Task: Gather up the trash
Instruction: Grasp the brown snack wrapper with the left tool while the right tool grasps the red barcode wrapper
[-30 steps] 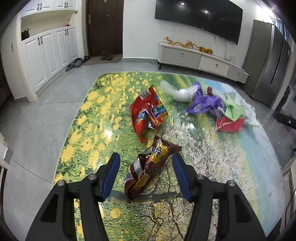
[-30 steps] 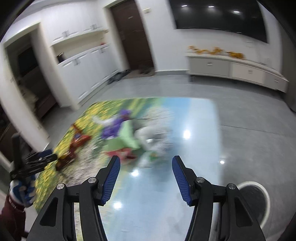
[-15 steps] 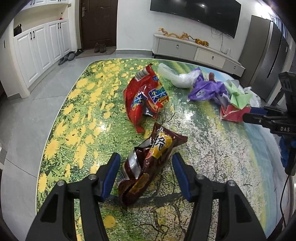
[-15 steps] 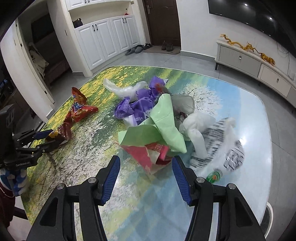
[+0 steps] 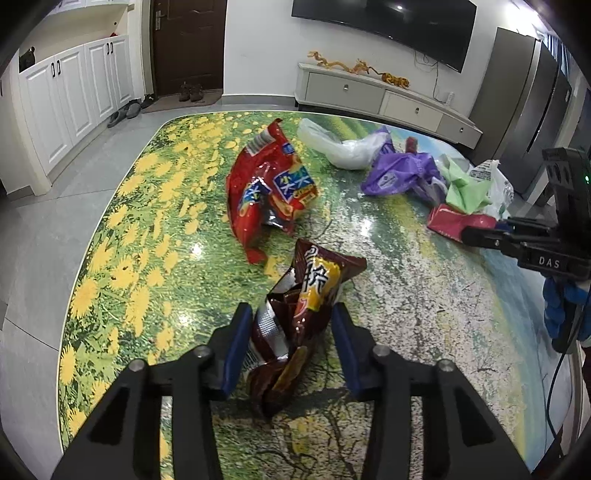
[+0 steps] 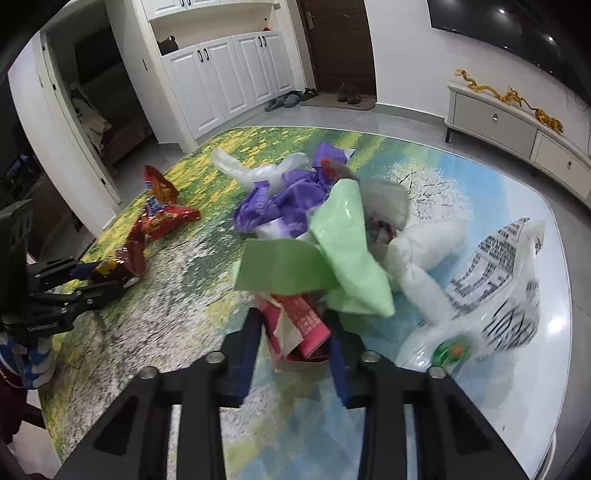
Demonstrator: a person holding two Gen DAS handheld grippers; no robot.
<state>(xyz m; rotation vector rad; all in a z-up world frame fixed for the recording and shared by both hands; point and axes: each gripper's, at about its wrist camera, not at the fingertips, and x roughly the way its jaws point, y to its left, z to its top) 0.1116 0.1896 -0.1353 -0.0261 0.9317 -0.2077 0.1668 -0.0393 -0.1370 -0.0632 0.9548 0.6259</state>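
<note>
Crumpled brown foil snack bag (image 5: pixel 303 325) between open left tool (image 5: pixel 291 347) fingers, crumpled red paper wrapper (image 6: pixel 299 328) between open right tool (image 6: pixel 293 354) fingers, both on table (image 5: pixel 424 332).

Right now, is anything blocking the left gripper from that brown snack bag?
Nothing visible. The brown snack bag already lies between the left gripper's open fingers, and the red bag lies farther back.

A dark television (image 5: pixel 384 22) is mounted above a low white console (image 5: pixel 384 98), on which golden ornaments (image 5: pixel 356 68) are laid. Shoes (image 5: pixel 190 91) are set before a brown door (image 5: pixel 188 40), beside white cupboards (image 6: pixel 225 77).
</note>
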